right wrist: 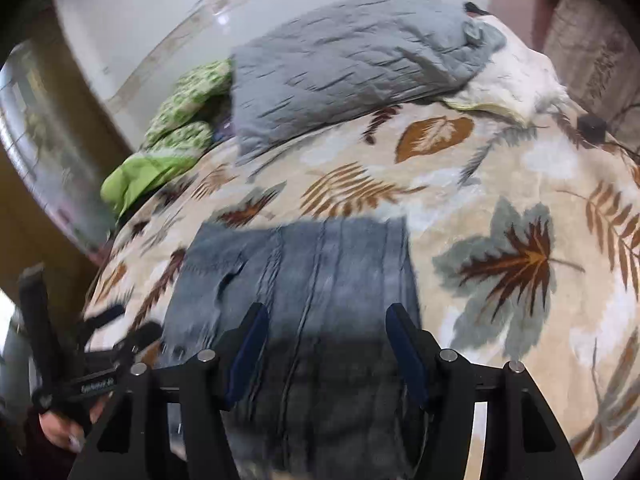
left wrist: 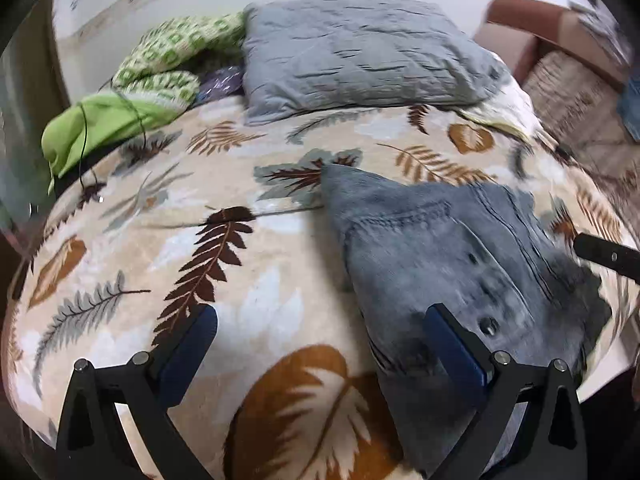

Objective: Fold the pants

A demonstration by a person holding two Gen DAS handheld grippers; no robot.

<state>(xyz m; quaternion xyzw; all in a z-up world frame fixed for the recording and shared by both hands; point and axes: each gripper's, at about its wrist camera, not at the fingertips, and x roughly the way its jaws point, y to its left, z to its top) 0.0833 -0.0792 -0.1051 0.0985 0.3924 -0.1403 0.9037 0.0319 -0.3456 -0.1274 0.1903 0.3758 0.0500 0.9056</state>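
Observation:
Grey-blue jeans (left wrist: 440, 248) lie folded on a leaf-patterned blanket (left wrist: 240, 280) that covers the bed. In the left wrist view my left gripper (left wrist: 320, 320) stands wide open over the jeans' left edge. Its right finger (left wrist: 452, 344) is above the denim and its left finger is above the blanket. Nothing is gripped. My right gripper's tip (left wrist: 604, 258) shows at the jeans' right side. In the right wrist view the jeans (right wrist: 304, 264) fill the middle. My right gripper (right wrist: 326, 320) is open just above their near part, its pads clear of the cloth. A hand (right wrist: 60, 428) holds the left gripper (right wrist: 108, 352) at the lower left.
A grey pillow (left wrist: 352, 52) lies at the head of the bed, with green patterned cloth (left wrist: 168, 56) and a plain green cloth (left wrist: 100, 128) to its left. White bedding (right wrist: 516, 80) and a small black object (right wrist: 592, 126) sit at the right. A cardboard box (left wrist: 532, 24) and woven furniture (left wrist: 576, 100) stand beyond the bed.

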